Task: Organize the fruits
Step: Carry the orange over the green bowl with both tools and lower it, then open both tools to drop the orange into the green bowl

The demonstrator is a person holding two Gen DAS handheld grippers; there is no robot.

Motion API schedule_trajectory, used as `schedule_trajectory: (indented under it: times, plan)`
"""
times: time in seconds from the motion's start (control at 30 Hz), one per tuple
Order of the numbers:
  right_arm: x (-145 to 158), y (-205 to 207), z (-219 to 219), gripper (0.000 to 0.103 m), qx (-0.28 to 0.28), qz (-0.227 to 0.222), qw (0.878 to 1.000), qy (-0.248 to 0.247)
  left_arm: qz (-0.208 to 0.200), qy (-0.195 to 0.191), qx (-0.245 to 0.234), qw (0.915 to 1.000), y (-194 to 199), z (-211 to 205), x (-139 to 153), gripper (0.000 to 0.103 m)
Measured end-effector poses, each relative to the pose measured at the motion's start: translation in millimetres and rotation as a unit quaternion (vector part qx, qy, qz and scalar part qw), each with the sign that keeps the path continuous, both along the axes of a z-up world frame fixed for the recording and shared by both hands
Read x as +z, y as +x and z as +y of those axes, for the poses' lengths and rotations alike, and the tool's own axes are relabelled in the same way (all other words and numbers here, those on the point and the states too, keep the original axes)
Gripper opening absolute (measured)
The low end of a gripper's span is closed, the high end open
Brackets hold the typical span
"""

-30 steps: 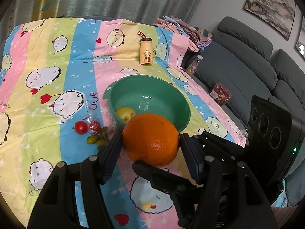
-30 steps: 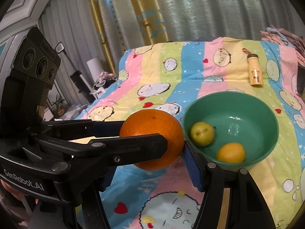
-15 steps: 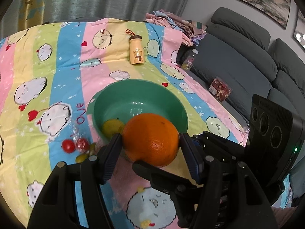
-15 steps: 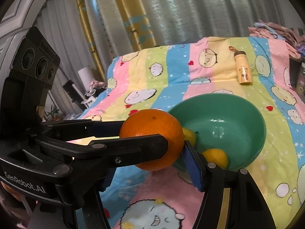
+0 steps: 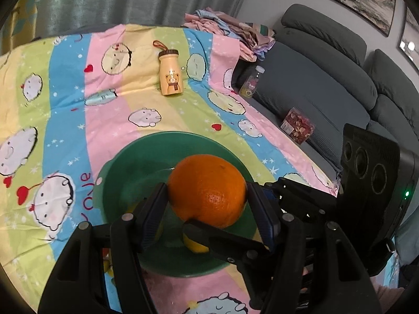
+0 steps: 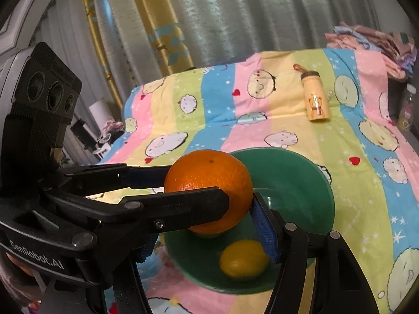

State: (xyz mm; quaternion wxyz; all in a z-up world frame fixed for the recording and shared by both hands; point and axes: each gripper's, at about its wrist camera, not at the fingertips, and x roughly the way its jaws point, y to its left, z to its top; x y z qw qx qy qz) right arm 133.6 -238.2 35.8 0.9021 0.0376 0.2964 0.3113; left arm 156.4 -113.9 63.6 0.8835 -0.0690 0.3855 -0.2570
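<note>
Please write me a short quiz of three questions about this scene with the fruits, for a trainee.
1. True or false: the orange lies inside the green bowl.
2. What stands on the striped cloth behind the bowl? A) a small yellow bottle B) a cup C) a knife
3. Fill in: in the right wrist view, the fruit lying in the bowl is ___ in colour.

Key: 1. False: the left gripper holds the orange above the bowl. 2. A, the small yellow bottle. 3. Yellow.
</note>
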Motion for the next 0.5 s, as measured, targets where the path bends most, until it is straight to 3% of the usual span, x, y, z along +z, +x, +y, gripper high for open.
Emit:
schedule_trajectory:
  times: [0.17,0.5]
  plan:
    - [-11.6,14.9,1.8,0.066,0.012,0.035,0.999,-0.011,0.026,-0.013,0.004,0.9996,8.9,4.8,-18.0,0.063]
    - [-31.3,22.1,25.2,0.067,0.009,0.062,0.993,-0.104,0.075,-0.036,0.021,0.9964,17.8,13.1,-46.1,0.063]
